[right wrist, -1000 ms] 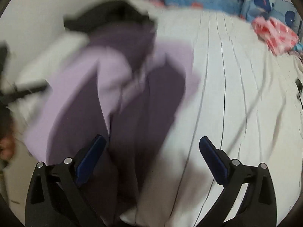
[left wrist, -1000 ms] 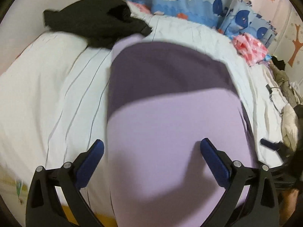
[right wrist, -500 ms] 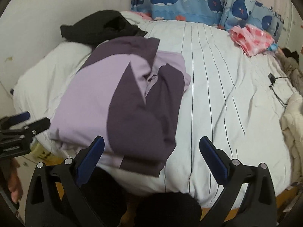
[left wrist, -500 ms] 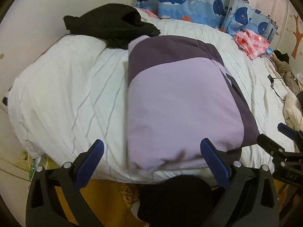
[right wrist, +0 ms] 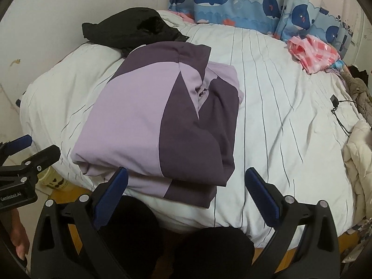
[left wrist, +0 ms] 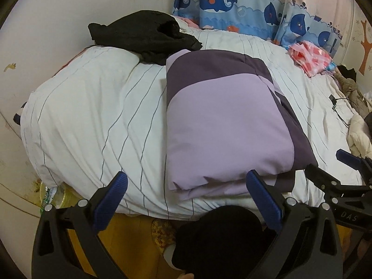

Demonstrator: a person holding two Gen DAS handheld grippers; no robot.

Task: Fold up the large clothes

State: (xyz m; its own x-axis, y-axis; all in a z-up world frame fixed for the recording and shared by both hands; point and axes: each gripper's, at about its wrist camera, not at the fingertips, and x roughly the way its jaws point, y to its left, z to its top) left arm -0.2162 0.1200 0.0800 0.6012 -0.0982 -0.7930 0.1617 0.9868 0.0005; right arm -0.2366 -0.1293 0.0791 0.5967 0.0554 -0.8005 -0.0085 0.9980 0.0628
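A lilac and dark purple garment (left wrist: 227,125) lies folded into a thick rectangle on the white striped bed (left wrist: 93,121), near its front edge. It also shows in the right wrist view (right wrist: 158,125), where the collar faces up. My left gripper (left wrist: 188,193) is open and empty, held back off the bed's front edge. My right gripper (right wrist: 186,190) is open and empty too, just in front of the garment's near edge. Each gripper shows at the side of the other's view.
A black garment (left wrist: 144,37) lies bunched at the back left of the bed. A pink checked cloth (left wrist: 311,58) lies at the back right by the whale-print curtain (left wrist: 244,4). A charger cable (right wrist: 337,109) and pale clothes (right wrist: 358,153) sit at the right.
Both grippers have pulled back and up from the garment, which was close under them a second ago. The folded garment now lies still on the bed.
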